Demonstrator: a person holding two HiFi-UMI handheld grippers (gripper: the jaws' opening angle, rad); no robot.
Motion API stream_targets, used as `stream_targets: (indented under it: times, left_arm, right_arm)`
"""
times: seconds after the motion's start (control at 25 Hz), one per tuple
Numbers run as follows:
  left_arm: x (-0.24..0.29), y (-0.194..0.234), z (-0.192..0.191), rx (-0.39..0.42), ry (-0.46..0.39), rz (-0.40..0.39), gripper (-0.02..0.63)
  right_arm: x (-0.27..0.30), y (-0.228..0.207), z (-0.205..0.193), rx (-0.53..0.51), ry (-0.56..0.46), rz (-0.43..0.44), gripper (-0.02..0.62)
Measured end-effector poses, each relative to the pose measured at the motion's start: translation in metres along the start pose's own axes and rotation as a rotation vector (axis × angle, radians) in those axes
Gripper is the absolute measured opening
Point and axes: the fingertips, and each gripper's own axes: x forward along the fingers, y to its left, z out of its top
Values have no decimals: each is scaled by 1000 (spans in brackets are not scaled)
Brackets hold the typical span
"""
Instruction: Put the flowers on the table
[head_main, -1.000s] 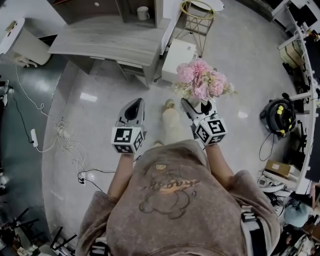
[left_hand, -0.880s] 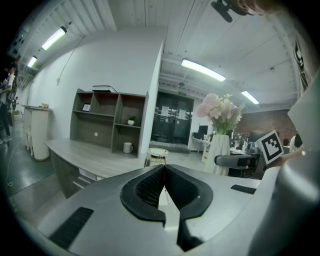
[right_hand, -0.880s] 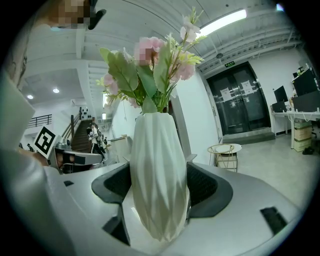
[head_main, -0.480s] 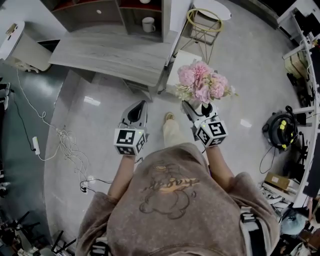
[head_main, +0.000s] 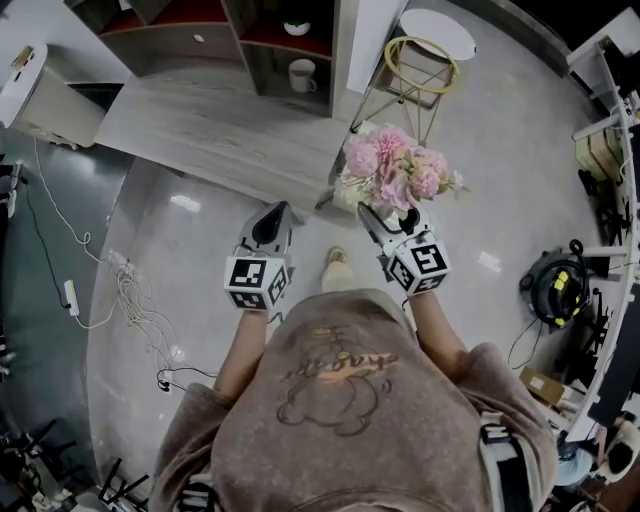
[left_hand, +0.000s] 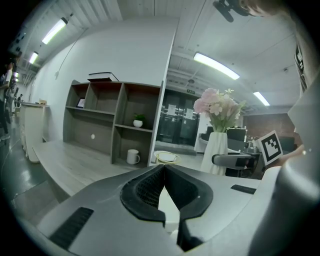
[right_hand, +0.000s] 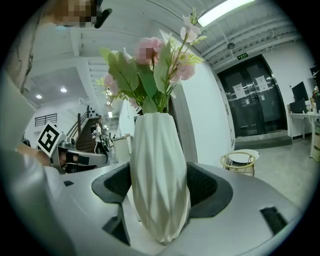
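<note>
Fig.: carry phase, head view w/ both gripper views.

R gripper (right_hand: 160, 186): jaws wide, pads pressed on either side of the white ribbed vase (right_hand: 159, 170), which stands upright between them. The pink flowers (head_main: 392, 170) sit in the vase, in the air at centre-right of the head view, next to the near corner of the grey wooden table (head_main: 200, 120) but not yet over it.

L gripper (left_hand: 164, 186): jaws closed tip to tip, nothing between them.

Risks (judged): the bouquet is top-heavy and the grip is low on a smooth, tapering body, so a jolt in walking may tip or slide the vase. It may also clip the table edge or the shelf unit (head_main: 270, 40) if brought in too low.

Vs. earlier frames: table and shelf unit lie lower and larger in frame, i.e. nearer. The flowers now cover the white box by the table corner. Both grips unchanged.
</note>
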Motion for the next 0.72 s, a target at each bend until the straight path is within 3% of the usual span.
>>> stream_targets:
  times: [0.36,0.72]
  left_arm:
    - [64,18,33,-11,-20,48,18]
    - [93,48,50,-8,-32,64,18]
  right_arm:
    - [54,-45,18,-21,8,83,334]
    - [100,-57,31,-33,-10,112,334]
